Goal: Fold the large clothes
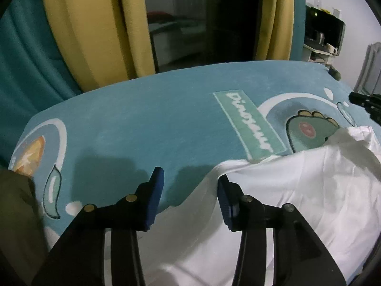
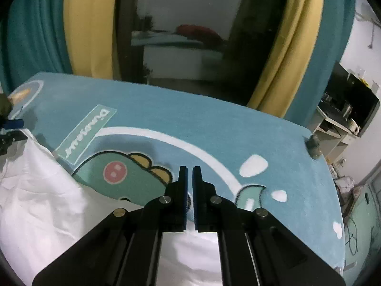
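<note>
- Lying rumpled on the blue dinosaur mat [image 1: 147, 124], the white garment [image 1: 297, 190] sits to the right of and beneath the left gripper [image 1: 190, 178], its near edge passing under the gap between the fingers.
- Left gripper: released, jaws standing apart with nothing pinched; its right finger hangs just over the cloth's left edge, the left finger over bare mat.
- Ahead of it on the mat, the green "Dinosaur" label [image 1: 247, 124] lies uncovered; the cloth hides part of the dinosaur picture [image 1: 307, 131].
- Right gripper [image 2: 189, 174]: clenched, the blue pads nearly meeting, and no cloth shows between them; whether a thin fold is caught lower down I cannot tell.
- From this side the garment [image 2: 42, 202] spreads to the left of and below the right gripper, with bare mat [image 2: 214, 124] ahead and to the right.
- Judging progress: the cloth looks bunched and wrinkled, no neat fold visible, so smoothing and most folding appear left to do.
</note>
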Demonstrator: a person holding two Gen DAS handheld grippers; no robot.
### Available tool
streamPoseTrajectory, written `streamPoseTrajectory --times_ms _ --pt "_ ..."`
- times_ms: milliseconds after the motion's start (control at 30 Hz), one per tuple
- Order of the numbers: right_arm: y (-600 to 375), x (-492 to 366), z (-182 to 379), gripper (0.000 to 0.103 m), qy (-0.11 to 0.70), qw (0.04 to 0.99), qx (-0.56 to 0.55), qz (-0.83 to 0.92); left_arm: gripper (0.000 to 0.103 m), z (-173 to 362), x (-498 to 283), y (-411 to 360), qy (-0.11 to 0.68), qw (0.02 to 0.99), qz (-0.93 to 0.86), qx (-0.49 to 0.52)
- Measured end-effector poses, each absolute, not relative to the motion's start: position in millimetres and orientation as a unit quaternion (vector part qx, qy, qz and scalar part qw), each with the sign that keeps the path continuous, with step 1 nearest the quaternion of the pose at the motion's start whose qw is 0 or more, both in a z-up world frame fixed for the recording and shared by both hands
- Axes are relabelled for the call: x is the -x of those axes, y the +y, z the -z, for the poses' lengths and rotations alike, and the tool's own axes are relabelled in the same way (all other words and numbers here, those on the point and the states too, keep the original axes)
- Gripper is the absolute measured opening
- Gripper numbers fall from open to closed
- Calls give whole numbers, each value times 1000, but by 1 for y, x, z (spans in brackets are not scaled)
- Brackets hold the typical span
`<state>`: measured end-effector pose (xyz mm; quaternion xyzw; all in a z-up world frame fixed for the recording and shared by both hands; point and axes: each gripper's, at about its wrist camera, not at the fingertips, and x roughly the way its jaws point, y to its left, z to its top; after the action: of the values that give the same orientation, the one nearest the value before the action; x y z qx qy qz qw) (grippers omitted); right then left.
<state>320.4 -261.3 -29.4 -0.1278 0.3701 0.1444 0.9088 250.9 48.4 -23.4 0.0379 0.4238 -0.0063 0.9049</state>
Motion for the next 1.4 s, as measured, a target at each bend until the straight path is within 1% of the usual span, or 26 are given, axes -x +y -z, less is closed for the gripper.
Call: streamPoseTrajectory --times_ms 100,167,200,233,267,300,333,400,433,500,533,567,667,700,733,767,800,833,867,900,1100,1267,1367,1400 --pt "-282 -309 27 5 381 903 96 -171 46 19 -239 55 416 908 3 -51" --pt "-302 -302 31 11 393 900 93 -162 46 15 -231 61 407 911 2 -63" --pt "-312 -300 34 21 399 900 95 -149 46 13 -228 65 405 912 1 -66" --pt "-324 -299 39 38 407 898 94 -137 46 13 -227 70 403 913 -1 -68" --pt "-339 -299 44 48 422 894 87 -127 46 13 -225 75 403 912 -4 -72" --pt "-352 -299 48 64 433 890 77 -121 46 15 -226 80 407 910 -10 -76" --pt "-363 -297 52 67 442 887 65 -115 46 19 -227 87 414 907 -13 -77" --pt "-381 -295 59 68 456 882 51 -110 47 26 -232 96 433 898 -18 -73" --pt "-387 -293 64 68 463 878 55 -106 47 28 -233 98 437 896 -20 -70" --pt "-394 -295 78 68 478 869 99 -74 47 30 -236 102 440 895 -25 -65" --pt "-398 -294 82 76 473 872 111 -58 47 30 -237 101 440 895 -26 -65" --pt "-403 -293 81 76 468 876 100 -56 47 31 -239 101 440 895 -28 -66" --pt "-411 -292 84 75 467 879 76 -64 47 31 -249 94 442 894 -39 -71" --pt "-412 -291 84 69 460 881 80 -71 47 29 -253 89 439 894 -38 -74" --pt "-410 -289 83 55 456 883 78 -82 47 28 -256 86 438 895 -37 -78" --pt "-410 -288 82 49 454 883 69 -100 47 24 -259 80 434 896 -35 -83" --pt "-410 -287 81 35 452 883 70 -103 47 20 -259 78 431 898 -32 -84" --pt "-409 -286 80 19 451 884 76 -100 47 16 -259 77 427 900 -30 -84" --pt "-410 -286 79 10 451 883 78 -100 47 11 -258 76 422 902 -28 -84" --pt "-411 -286 79 6 452 883 82 -94 47 5 -255 78 417 905 -28 -85" --pt "-427 -285 76 4 437 894 73 -68 47 -11 -224 112 405 910 -59 -62" --pt "-435 -296 80 5 440 895 52 -49 47 7 -192 137 443 894 -63 -35" --pt "-432 -299 79 9 445 893 61 -33 47 29 -185 136 466 882 -53 -47" --pt "-432 -300 77 13 445 893 66 -25 47 39 -186 138 477 876 -57 -48"
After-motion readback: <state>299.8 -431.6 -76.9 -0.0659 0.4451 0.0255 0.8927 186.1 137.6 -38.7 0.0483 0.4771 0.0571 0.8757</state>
